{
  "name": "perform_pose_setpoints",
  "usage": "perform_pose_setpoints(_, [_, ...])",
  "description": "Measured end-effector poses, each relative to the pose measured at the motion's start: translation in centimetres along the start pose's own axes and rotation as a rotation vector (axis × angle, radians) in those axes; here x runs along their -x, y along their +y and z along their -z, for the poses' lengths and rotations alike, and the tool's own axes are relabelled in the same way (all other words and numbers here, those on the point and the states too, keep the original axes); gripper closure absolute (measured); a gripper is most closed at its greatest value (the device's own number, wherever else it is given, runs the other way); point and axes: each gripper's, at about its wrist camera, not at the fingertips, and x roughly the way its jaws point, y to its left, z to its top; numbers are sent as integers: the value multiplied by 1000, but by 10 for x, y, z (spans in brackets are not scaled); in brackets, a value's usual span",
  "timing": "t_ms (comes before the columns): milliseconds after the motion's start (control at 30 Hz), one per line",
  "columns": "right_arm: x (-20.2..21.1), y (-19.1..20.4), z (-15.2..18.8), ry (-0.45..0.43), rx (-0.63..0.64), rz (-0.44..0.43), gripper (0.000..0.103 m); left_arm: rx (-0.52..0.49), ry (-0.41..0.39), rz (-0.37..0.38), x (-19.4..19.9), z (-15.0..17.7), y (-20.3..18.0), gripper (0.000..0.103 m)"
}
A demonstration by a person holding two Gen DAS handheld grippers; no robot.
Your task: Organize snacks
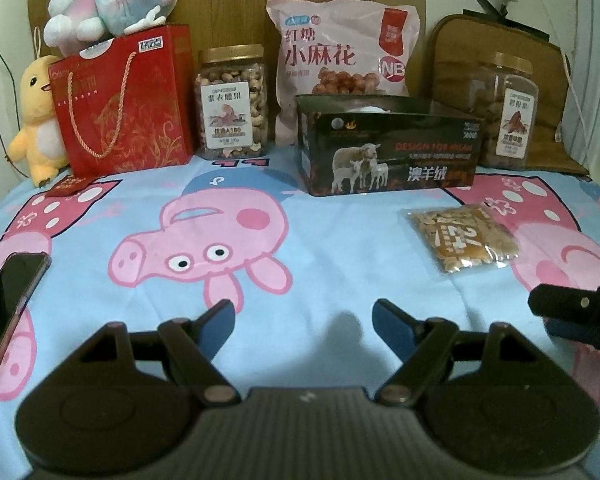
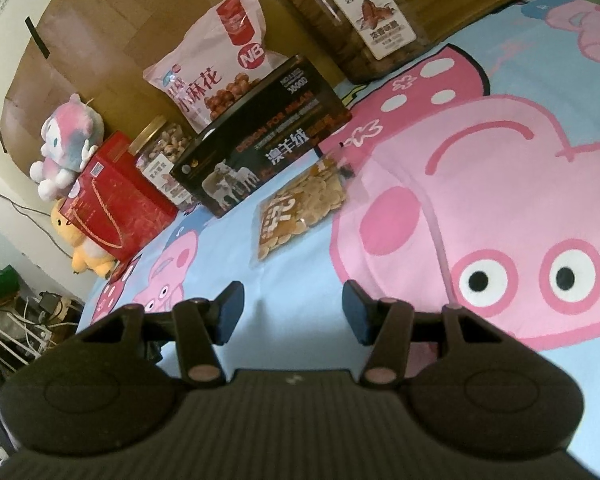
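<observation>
A small clear packet of nuts (image 1: 462, 238) (image 2: 300, 208) lies flat on the bedsheet, in front of an open-topped black box printed with sheep (image 1: 388, 152) (image 2: 260, 144). Behind the box leans a pink snack bag (image 1: 340, 56) (image 2: 216, 64). A nut jar (image 1: 233, 104) (image 2: 164, 148) stands to its left and another jar (image 1: 508, 116) (image 2: 376, 20) to its right. My left gripper (image 1: 304, 320) hangs open over the sheet, holding nothing. My right gripper (image 2: 292, 312) is open and empty too, just short of the packet; one of its fingers (image 1: 568, 304) shows in the left wrist view.
A red gift bag (image 1: 128, 100) (image 2: 116, 200) stands at the far left with plush toys (image 1: 112, 0) on and beside it. A phone (image 1: 8, 312) lies at the left edge and a small red packet (image 1: 70, 184) lies before the bag. A brown cushion (image 1: 500, 52) leans at the back right.
</observation>
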Motion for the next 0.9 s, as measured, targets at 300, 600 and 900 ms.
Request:
perform_pose_setpoints(300, [-1,-2,-3,-15,-12,12,46,1,15,0,-8,0,2,24])
perform_pose_setpoints(600, [-3,-1,-5,-19,-9,16,46,3,25,2,-13,0,4,24])
perform_pose_setpoints(900, [-5,-1,-7,-18,-9,15,46,5,33,3,-17,0,4,24])
